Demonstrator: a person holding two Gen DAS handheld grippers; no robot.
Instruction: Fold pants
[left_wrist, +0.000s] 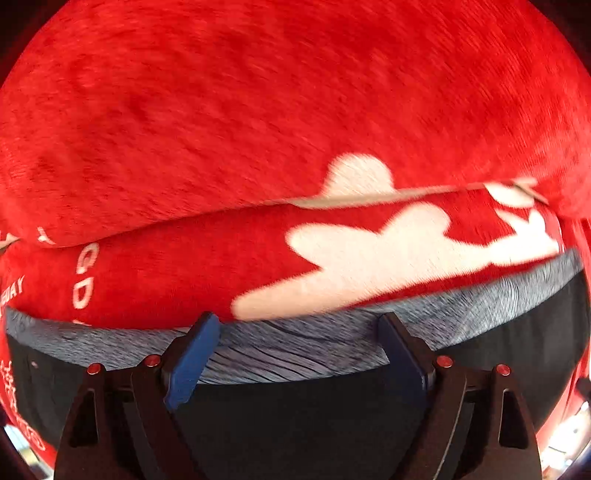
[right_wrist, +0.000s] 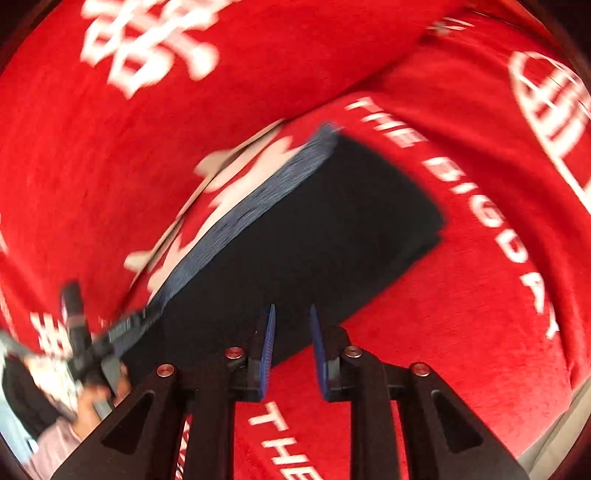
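While folded pants (right_wrist: 314, 236) lie on red blanket (right_wrist: 461, 295), left tool (left_wrist: 299, 332) spread, right tool (right_wrist: 291, 321) narrowly parted, both empty.

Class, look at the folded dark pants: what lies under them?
The dark pants lie on a red blanket with white lettering, which shows on all sides. What is beneath that blanket is covered and cannot be seen.

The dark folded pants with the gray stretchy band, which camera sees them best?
The right wrist view: the dark folded pants with the gray stretchy band show whole on the red blanket. The left wrist view shows only the band and dark cloth.
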